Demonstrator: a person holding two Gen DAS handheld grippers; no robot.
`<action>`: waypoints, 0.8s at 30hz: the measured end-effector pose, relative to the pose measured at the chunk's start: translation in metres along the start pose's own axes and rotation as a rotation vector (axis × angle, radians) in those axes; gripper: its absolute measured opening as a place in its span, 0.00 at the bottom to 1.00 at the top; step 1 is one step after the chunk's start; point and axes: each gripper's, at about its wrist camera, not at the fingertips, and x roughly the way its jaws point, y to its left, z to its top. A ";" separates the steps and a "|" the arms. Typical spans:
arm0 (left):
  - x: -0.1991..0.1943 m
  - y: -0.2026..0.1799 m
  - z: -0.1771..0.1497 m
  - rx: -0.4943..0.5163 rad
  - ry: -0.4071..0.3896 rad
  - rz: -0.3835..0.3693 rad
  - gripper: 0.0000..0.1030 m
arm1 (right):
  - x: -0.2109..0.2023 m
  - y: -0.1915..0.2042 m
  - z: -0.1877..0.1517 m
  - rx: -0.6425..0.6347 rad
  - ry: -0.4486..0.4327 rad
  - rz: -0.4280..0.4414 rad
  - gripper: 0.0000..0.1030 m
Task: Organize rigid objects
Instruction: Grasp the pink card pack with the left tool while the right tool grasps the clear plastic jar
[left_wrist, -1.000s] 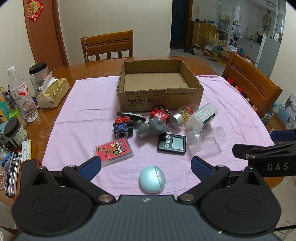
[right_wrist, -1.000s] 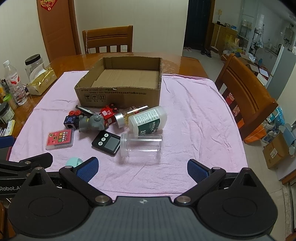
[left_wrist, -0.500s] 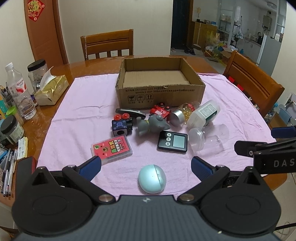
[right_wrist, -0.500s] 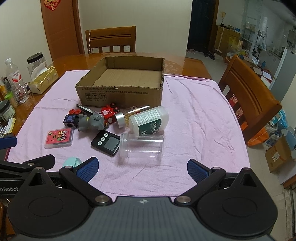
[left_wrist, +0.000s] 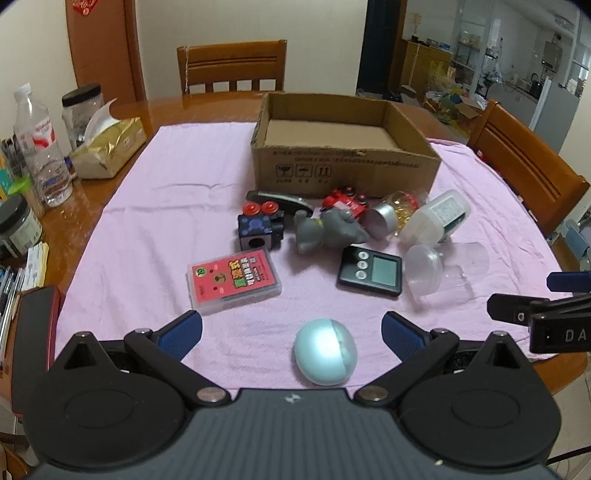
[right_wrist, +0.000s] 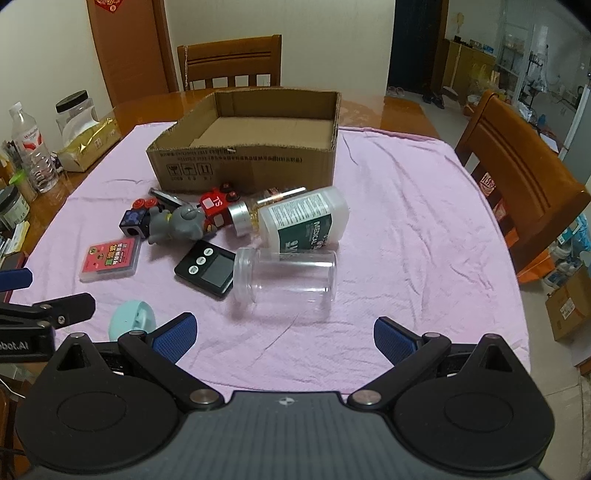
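An empty cardboard box (left_wrist: 347, 173) (right_wrist: 243, 166) stands at the back of a pink cloth (left_wrist: 166, 206). In front of it lie a pale blue egg-shaped object (left_wrist: 325, 350) (right_wrist: 131, 319), a red card case (left_wrist: 232, 280), a black timer (left_wrist: 369, 271) (right_wrist: 205, 267), a grey toy (left_wrist: 325, 230), a dark cube toy (left_wrist: 260, 227), a red toy train (right_wrist: 216, 206), a gold-filled jar (left_wrist: 388, 216), a white bottle (right_wrist: 306, 223) and a clear jar (right_wrist: 288, 280). My left gripper (left_wrist: 291, 330) is open, just short of the egg. My right gripper (right_wrist: 284, 334) is open, in front of the clear jar.
A tissue pack (left_wrist: 107, 151), water bottle (left_wrist: 40, 147) and jars (left_wrist: 79, 107) crowd the table's left edge. Wooden chairs stand at the far side (left_wrist: 232, 66) and the right (right_wrist: 517, 177). The right gripper shows at the left wrist view's right edge (left_wrist: 535, 314).
Both grippers have moved slightly forward over the cloth, so the objects look a little nearer. Nothing on the cloth has moved. Both stay open.
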 end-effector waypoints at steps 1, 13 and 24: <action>0.003 0.002 0.000 -0.002 0.006 0.005 0.99 | 0.004 0.000 0.000 -0.003 0.003 0.003 1.00; 0.044 0.022 0.009 -0.024 0.076 0.037 0.99 | 0.039 0.005 0.019 -0.021 0.012 0.015 1.00; 0.109 0.041 0.031 -0.060 0.102 0.098 0.99 | 0.059 0.006 0.030 -0.029 0.037 0.014 1.00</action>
